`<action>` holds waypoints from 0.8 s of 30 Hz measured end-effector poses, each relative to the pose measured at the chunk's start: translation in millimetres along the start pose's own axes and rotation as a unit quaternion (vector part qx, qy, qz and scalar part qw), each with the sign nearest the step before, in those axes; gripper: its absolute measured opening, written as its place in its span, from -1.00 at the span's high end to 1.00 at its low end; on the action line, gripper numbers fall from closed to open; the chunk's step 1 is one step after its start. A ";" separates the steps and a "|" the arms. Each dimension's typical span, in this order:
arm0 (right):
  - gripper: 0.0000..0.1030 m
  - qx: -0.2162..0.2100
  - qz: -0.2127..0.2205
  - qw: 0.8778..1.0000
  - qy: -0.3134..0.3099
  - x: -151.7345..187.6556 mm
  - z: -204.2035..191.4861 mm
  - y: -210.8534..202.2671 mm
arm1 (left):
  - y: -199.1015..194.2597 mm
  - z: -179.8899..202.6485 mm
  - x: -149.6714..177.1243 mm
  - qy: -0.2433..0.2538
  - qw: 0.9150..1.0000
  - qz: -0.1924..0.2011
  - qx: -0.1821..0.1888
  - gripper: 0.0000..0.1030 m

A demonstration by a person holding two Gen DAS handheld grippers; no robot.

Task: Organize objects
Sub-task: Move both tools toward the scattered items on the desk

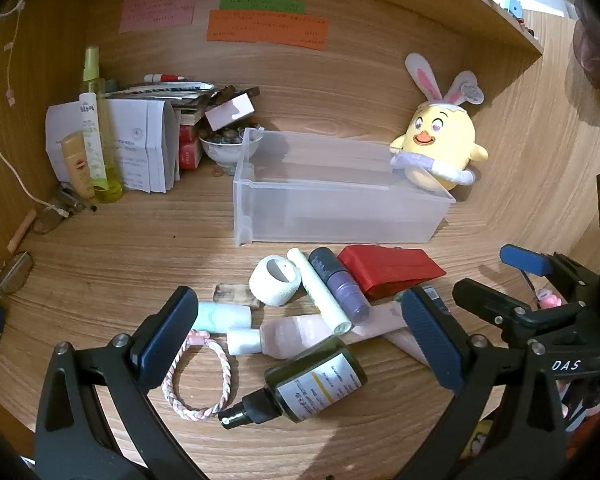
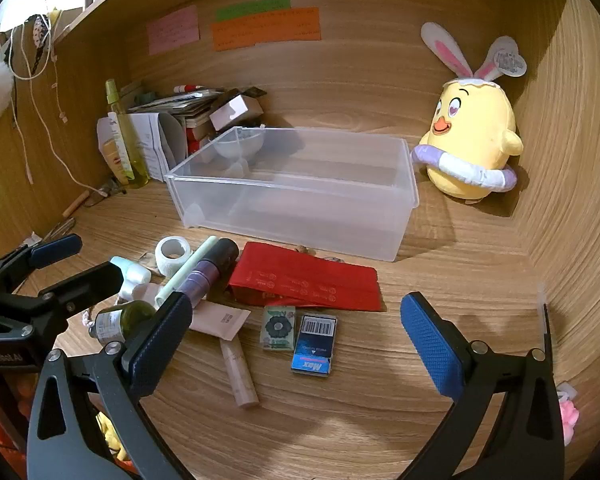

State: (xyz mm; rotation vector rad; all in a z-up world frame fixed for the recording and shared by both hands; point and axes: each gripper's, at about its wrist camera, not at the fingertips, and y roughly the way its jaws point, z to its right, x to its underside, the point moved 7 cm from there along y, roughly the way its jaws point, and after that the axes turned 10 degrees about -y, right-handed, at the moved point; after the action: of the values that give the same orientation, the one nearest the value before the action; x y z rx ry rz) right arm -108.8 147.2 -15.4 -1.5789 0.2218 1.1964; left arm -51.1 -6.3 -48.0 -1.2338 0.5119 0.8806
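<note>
**Getting ready to fill the box**

Hovering over a messy pile on the desk (image 2: 340, 420), with nothing picked up yet. Left hand-held gripper (image 1: 296, 336) spread wide and holding nothing, right hand-held gripper (image 2: 296, 344) spread wide and holding nothing too. Clear box (image 2: 408, 200) sitting empty just behind the pile, so probably the very first step.

Next, most likely: picking one small thing, closing on it, lifting it into the box. Dark green bottle (image 1: 320, 380) lying right between the left fingers, an easy first pick. Round, though, so apt to roll.

Seen only from the right: a blue card (image 2: 314, 344) and a little green packet (image 2: 278, 327) side by side, near the red packet (image 2: 308, 282). Seen clearly only from the left: a pink braided loop (image 1: 198, 376) beside the bottle, and glasses (image 1: 14, 272) by the desk's edge.
</note>
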 end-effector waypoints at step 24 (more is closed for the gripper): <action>-1.00 0.013 -0.020 0.999 0.038 12.3 24.7 2.4 | -16.7 -50.2 16.4 -0.003 0.999 -0.011 -0.044 -0.98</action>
State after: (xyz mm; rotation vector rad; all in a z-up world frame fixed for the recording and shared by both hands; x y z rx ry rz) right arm -118.7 171.6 -24.0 -1.6006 0.2528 1.1003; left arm -22.2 -50.5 -64.7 -1.3138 0.4587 0.8952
